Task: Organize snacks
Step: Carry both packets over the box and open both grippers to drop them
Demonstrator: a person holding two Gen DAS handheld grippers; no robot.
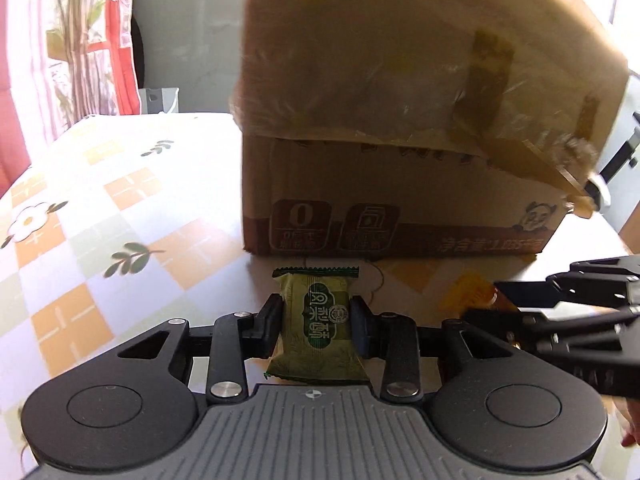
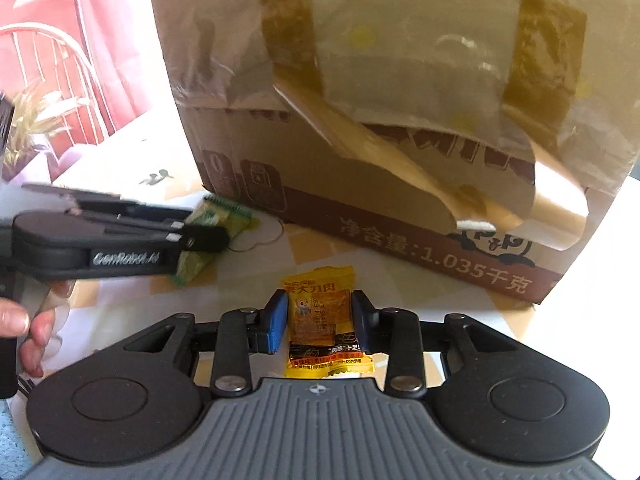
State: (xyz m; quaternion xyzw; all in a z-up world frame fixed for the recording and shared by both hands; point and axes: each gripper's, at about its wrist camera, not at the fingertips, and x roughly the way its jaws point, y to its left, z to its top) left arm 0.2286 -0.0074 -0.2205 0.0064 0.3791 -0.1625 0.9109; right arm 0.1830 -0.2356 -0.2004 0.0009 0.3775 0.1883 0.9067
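Observation:
A green snack packet (image 1: pixel 318 300) lies on the table just in front of a brown cardboard box (image 1: pixel 400 216). My left gripper (image 1: pixel 317 320) is shut on it, one pad pressing each long side. Beside it to the right, my right gripper (image 2: pixel 320 316) is shut on a yellow snack packet (image 2: pixel 320 300), also down on the tablecloth. In the right wrist view the left gripper (image 2: pixel 218 232) reaches in from the left with the green packet (image 2: pixel 224 210) in its fingers. The box's taped flap (image 2: pixel 400 60) hangs open over its front.
The table carries a checked orange, green and white flowered cloth (image 1: pixel 120 200). The cardboard box (image 2: pixel 440 248) stands close ahead of both grippers. A person's hand (image 2: pixel 24 328) holds the left gripper's handle. A plant (image 1: pixel 76 20) and red curtains stand beyond the table's far left.

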